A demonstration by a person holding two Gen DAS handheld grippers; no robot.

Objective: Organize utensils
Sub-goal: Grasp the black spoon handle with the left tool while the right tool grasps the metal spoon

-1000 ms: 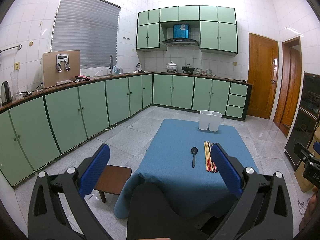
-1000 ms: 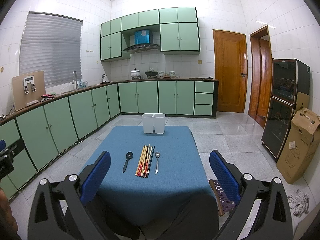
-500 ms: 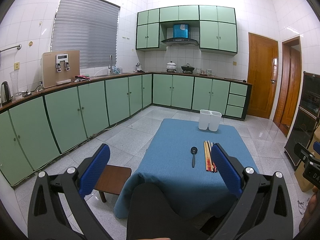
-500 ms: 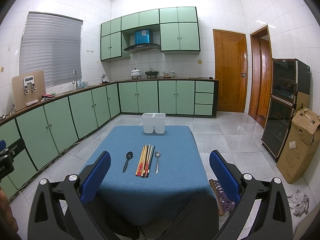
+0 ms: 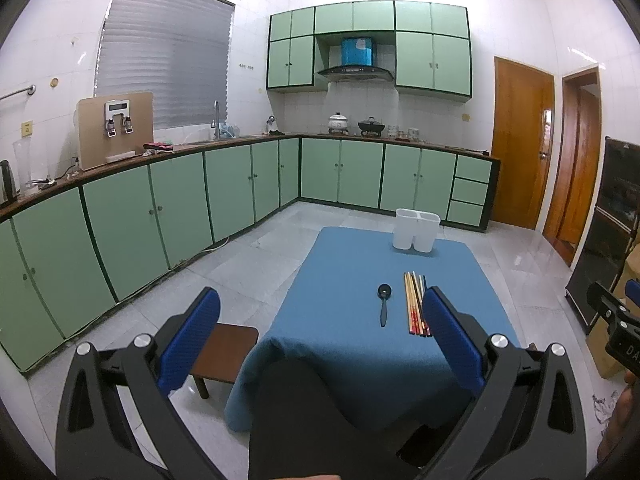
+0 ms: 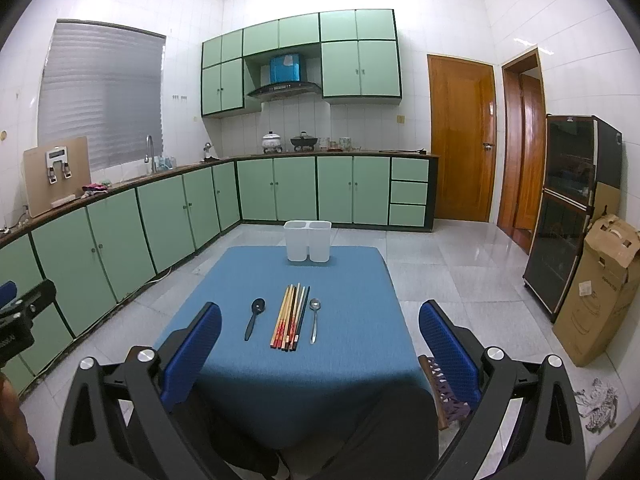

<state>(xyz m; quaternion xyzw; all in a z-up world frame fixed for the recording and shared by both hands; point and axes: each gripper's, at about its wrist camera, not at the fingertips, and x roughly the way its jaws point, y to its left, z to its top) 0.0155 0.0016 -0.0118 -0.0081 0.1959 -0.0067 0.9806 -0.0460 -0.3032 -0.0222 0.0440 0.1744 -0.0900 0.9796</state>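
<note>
A low table with a blue cloth [image 6: 340, 280] holds a black spoon [image 6: 254, 318], a bundle of several chopsticks [image 6: 291, 317] and a metal spoon [image 6: 314, 319], side by side. A white two-compartment holder [image 6: 307, 241] stands at the table's far edge. In the left wrist view I see the black spoon [image 5: 383, 308], the chopsticks [image 5: 415, 304] and the holder [image 5: 416, 235]; the metal spoon is hidden behind the right finger. My left gripper [image 5: 320, 336] and my right gripper [image 6: 320, 340] are both open, empty, held back from the table's near edge.
Green cabinets [image 6: 168, 216] run along the left and back walls. A small brown stool [image 5: 224, 350] stands left of the table. A cardboard box [image 6: 600, 288] and a dark cabinet [image 6: 572, 216] stand at the right. A woven stool [image 6: 444, 392] sits by the table's right front corner.
</note>
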